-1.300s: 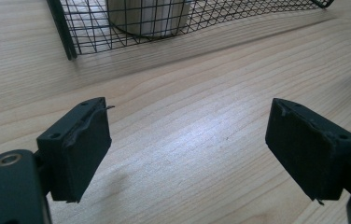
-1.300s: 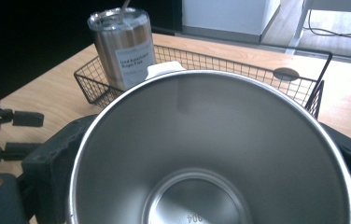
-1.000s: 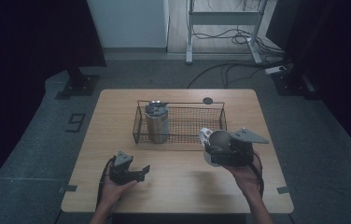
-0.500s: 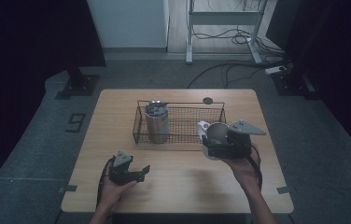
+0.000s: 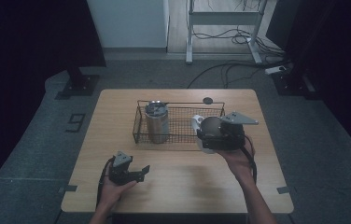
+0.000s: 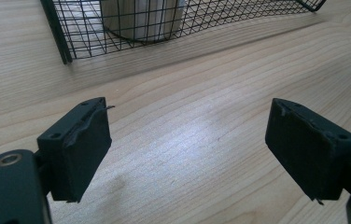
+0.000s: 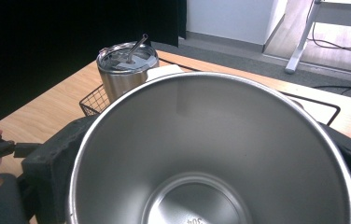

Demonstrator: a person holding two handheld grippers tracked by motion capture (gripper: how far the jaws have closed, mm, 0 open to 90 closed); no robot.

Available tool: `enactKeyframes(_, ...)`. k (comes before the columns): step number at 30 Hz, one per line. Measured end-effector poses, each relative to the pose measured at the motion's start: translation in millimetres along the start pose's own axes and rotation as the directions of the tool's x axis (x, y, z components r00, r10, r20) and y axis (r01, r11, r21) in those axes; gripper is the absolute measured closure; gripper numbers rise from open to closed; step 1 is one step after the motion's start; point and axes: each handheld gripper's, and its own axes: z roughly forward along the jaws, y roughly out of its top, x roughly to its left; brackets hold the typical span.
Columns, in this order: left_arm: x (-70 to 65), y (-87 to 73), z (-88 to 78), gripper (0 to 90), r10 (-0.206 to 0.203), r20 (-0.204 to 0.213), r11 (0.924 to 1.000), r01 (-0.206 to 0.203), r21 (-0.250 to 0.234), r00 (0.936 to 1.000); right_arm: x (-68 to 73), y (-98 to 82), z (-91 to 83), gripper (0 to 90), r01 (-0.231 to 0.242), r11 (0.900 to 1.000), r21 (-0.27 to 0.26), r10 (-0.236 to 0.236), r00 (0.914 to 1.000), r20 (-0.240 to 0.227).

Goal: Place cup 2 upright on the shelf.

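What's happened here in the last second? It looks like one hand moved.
The right hand-held gripper, shut on a steel cup, moved forward toward the wire basket and now hangs over its near right corner. The left hand-held gripper stayed open near the table's front; the lidded tumbler stayed in the basket.

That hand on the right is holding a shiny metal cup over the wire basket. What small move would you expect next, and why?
Probably lowering it into the black wire basket. The right tool grips an empty, lidless steel cup at the basket's right end, where the mesh is free; the lidded steel tumbler with a straw stands at the left end. The left tool rests open on the wooden table.
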Motion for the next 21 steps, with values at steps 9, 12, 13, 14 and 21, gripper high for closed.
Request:
enactKeyframes(9,-0.5,-0.3,0.7,14.4,0.002,-0.003,1.0000,-0.002,0.004,1.0000,1.2,6.9,7.6,5.6,0.007,1.000,0.002,-0.007,1.0000,0.003)
enactKeyframes(12,-0.5,-0.5,1.3,14.4,0.002,-0.002,1.0000,-0.002,0.006,1.0000,0.9,7.4,9.2,5.6,0.009,1.000,0.002,-0.009,1.0000,0.004)
enactKeyframes(13,-0.6,-0.6,1.5,14.4,0.003,-0.003,1.0000,-0.003,0.007,1.0000,-0.1,7.7,11.6,5.6,0.009,1.000,0.006,-0.009,0.9999,0.005)
enactKeyframes(14,-0.7,-0.7,1.6,14.4,0.003,-0.003,1.0000,-0.003,0.008,1.0000,-0.1,7.7,11.6,5.6,0.009,1.000,0.006,-0.009,0.9999,0.005)
enactKeyframes(21,-1.5,-1.0,2.8,14.5,0.007,-0.002,0.9999,-0.007,0.012,1.0000,-3.6,8.6,20.6,5.6,0.002,1.000,0.018,-0.002,1.0000,0.009)
